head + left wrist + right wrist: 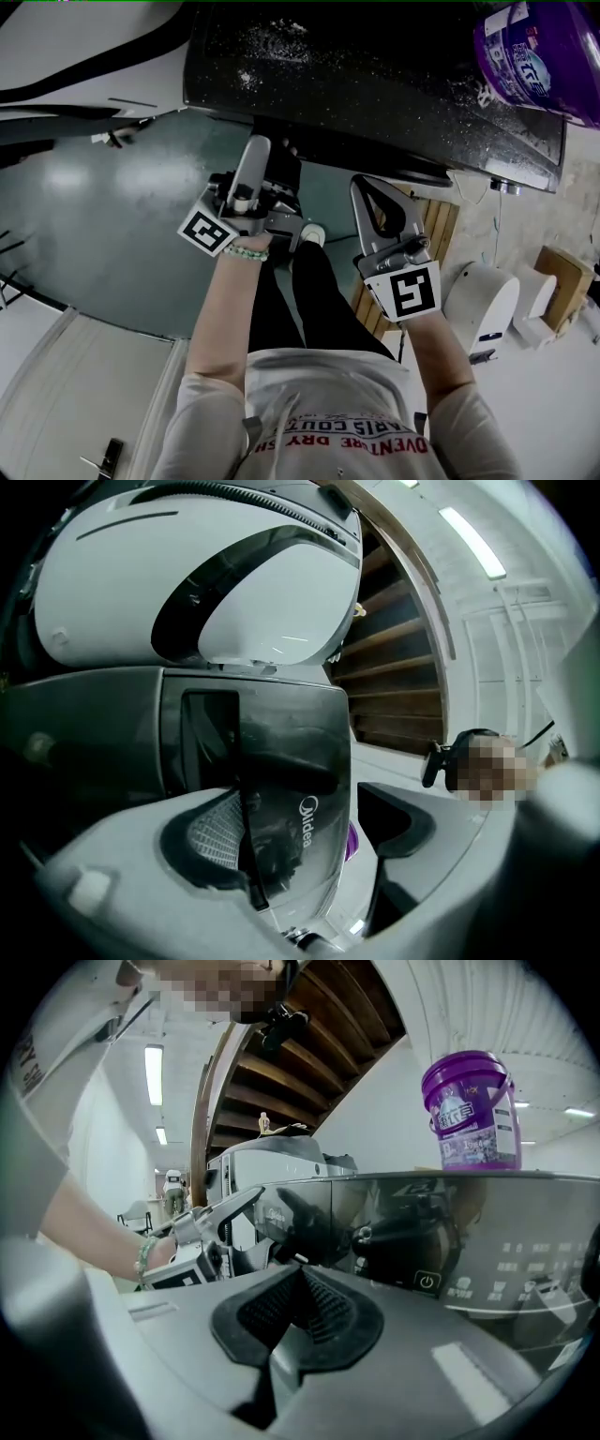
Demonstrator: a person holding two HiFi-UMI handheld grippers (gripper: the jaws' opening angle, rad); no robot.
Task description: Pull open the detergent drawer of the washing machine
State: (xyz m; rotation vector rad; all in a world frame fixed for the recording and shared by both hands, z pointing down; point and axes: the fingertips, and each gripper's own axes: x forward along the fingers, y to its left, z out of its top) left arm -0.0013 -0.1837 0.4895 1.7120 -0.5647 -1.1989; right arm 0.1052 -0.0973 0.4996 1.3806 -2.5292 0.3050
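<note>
Head view: washing machine (375, 94) seen from above, with a dark top dusted with white powder. Purple detergent bucket (534, 56) stands on the top at the right. Left gripper (255, 155) reaches up under the machine's front edge. Right gripper (375, 202) is beside it, a little lower and clear of the machine. Grey-green floor (94, 216) below.

Left gripper view: fingers (211, 836) stand apart. Between them is the glossy dark front of the detergent drawer (281, 742), printed "Midea". A gap shows beside its edge, so the pads are not pressing on it. Cannot tell whether the drawer is pulled out. White rounded appliance (141, 574) behind, wooden stair underside (394, 667) to the right.

Right gripper view: fingers closed tip to tip, nothing between them. They face the glossy control panel (450, 1241) with its power symbol (427, 1282). The left gripper is at the panel's left end, where the drawer sits. The bucket is on top of the machine.
</note>
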